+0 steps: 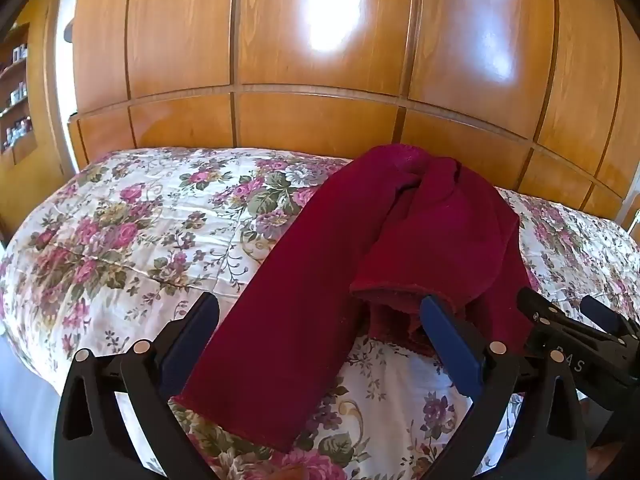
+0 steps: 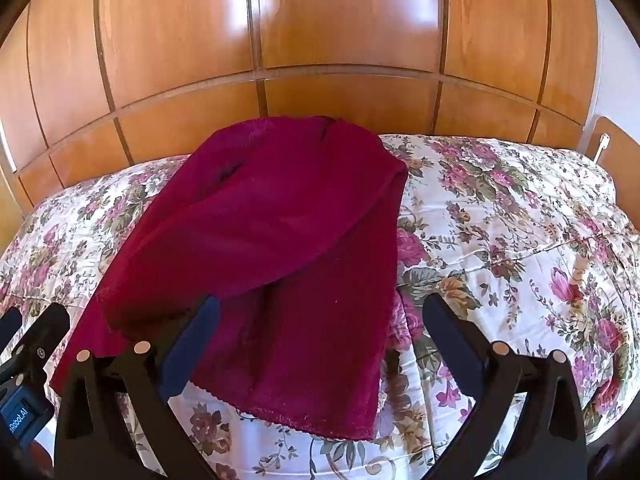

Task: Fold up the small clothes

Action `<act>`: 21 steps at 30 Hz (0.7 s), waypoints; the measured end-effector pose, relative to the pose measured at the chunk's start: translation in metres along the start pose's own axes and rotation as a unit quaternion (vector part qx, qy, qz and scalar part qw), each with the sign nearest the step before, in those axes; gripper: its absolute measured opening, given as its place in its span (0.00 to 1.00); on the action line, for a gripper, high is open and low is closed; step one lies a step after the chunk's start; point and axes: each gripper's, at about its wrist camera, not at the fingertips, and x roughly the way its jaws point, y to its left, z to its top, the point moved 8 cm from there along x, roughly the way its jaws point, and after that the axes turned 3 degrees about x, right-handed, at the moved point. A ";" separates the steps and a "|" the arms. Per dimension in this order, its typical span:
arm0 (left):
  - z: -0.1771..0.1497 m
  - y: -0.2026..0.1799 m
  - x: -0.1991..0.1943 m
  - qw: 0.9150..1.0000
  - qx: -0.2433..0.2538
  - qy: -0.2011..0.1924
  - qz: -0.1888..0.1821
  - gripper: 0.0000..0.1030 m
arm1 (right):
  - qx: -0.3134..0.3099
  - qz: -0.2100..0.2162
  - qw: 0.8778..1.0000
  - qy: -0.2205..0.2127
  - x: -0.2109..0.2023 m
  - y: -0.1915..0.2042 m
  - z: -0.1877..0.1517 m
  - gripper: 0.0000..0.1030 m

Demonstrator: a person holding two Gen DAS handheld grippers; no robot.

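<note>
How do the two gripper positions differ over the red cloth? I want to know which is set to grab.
The left gripper straddles the long flat strip of the red cloth; the right gripper straddles the wider end by the folded-over flap. The left one's right finger sits at the flap's hem; the right one's right finger is over the floral bedspread. Both are open, holding nothing.

Left wrist view. The left tongs [image 1: 320, 312] stood wide apart, blue-padded fingers [image 1: 452, 344] straddling a dark red fleece garment [image 1: 304, 280] that lay on a bed with a floral quilt [image 1: 120, 232]. One long leg-like panel ran diagonally toward the camera between the fingers; a second part was folded over it, its hem lying just beside the right-hand finger. The right tongs [image 1: 568, 320] showed at the lower right edge, near the garment. Glossy wooden wardrobe panels [image 1: 320, 60] rose behind the bed.
</note>
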 end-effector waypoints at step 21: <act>-0.002 0.010 0.002 1.000 -0.004 0.002 0.004 0.97 | -0.015 0.006 1.000 0.004 0.000 0.006 -0.002 0.98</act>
